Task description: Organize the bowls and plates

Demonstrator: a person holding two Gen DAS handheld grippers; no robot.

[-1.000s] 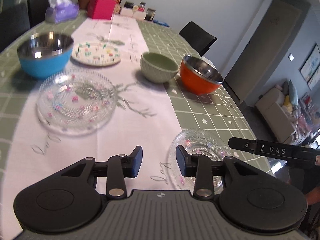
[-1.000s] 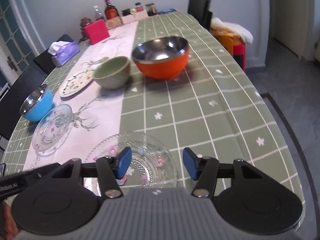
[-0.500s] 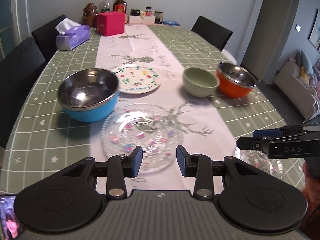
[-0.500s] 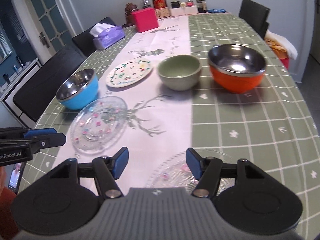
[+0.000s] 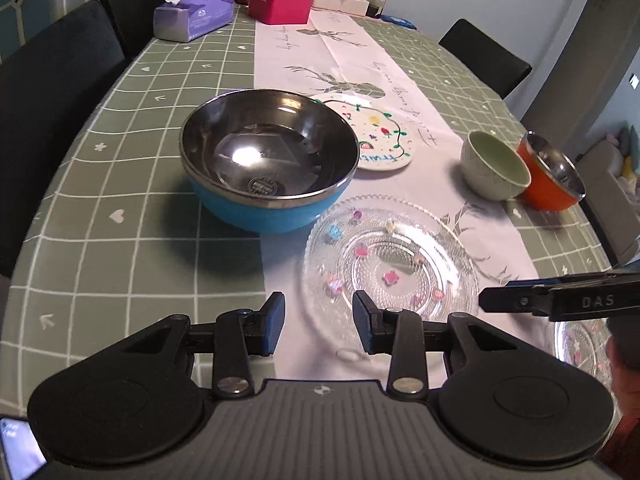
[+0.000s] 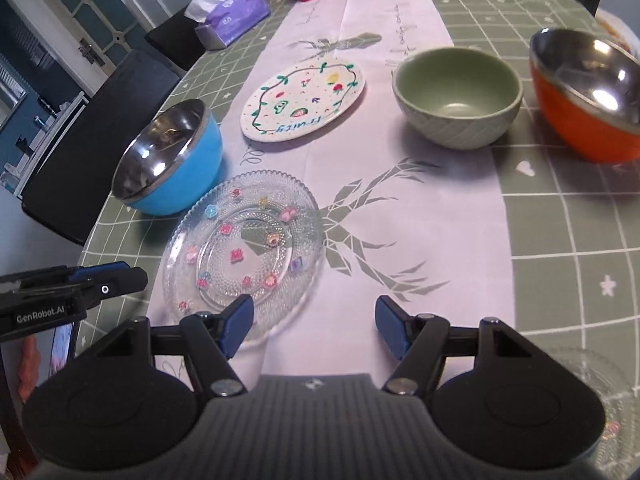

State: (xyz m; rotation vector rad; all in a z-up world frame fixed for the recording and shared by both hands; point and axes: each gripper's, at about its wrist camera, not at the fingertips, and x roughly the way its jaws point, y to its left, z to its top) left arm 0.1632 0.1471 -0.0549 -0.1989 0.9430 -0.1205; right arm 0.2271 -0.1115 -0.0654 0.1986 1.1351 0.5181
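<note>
Left wrist view: left gripper (image 5: pixel 319 322) spread and empty above the near rim of the glass plate (image 5: pixel 390 260), just beside the blue bowl (image 5: pixel 269 166); right gripper (image 6: pixel 314 324) likewise spread, empty; advised approach: low, pinching rim only, clear of bowl.

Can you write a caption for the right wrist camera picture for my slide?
Open right gripper above the table runner, facing a glass plate, painted plate, and blue, green and orange bowls.
</note>
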